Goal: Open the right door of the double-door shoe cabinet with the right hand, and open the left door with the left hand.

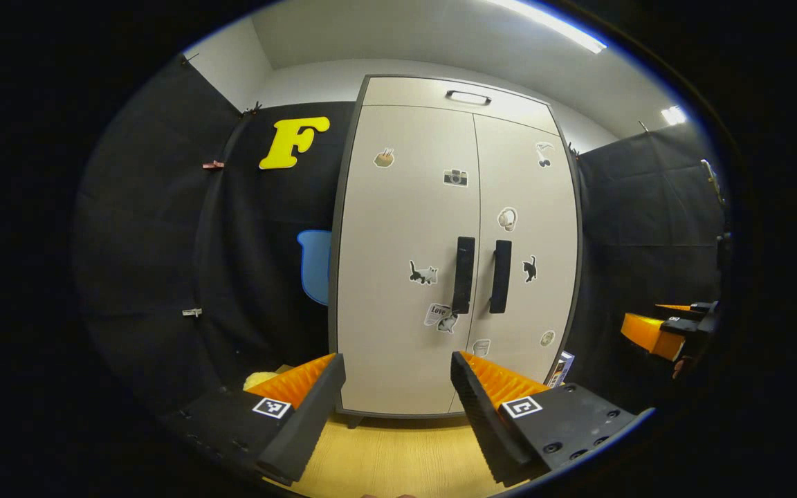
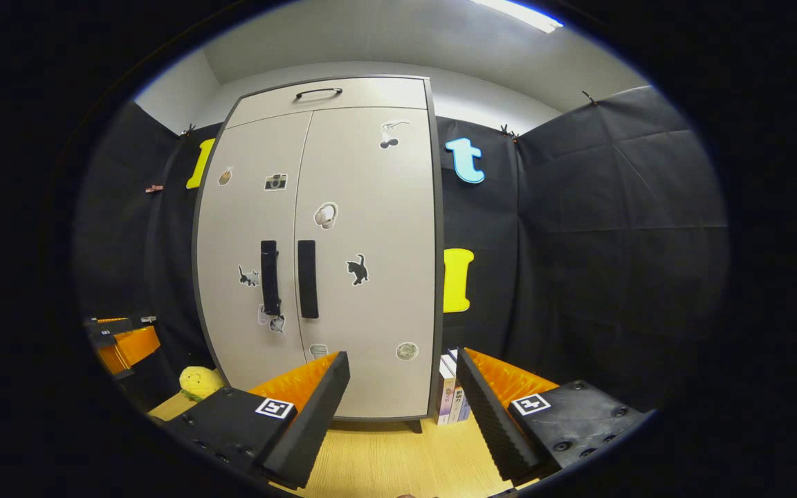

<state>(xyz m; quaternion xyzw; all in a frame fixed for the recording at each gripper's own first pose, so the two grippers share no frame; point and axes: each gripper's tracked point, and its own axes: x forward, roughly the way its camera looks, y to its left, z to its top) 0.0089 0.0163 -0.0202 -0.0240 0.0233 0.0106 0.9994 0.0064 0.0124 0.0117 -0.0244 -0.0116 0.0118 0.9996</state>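
Note:
A pale double-door shoe cabinet (image 1: pixel 405 228) (image 2: pixel 371 207) stands ahead with both doors closed and stickers on them. Two dark vertical handles sit side by side at the middle seam: the left door handle (image 1: pixel 463 274) (image 2: pixel 270 277) and the right door handle (image 1: pixel 501 276) (image 2: pixel 307 279). My left gripper (image 1: pixel 397 387) is open, held well short of the cabinet and low, nothing between its fingers. My right gripper (image 2: pixel 402 387) is likewise open and empty, facing the right door's lower part. The right gripper (image 1: pixel 668 328) also appears at the right edge of the left gripper view, the left gripper (image 2: pixel 122 339) at the left edge of the right gripper view.
The cabinet stands on a light wooden surface (image 1: pixel 398 456). A yellow plush toy (image 2: pixel 199 381) lies at its left foot, and a few books (image 2: pixel 450 394) stand against its right side. Black cloth walls close in both sides.

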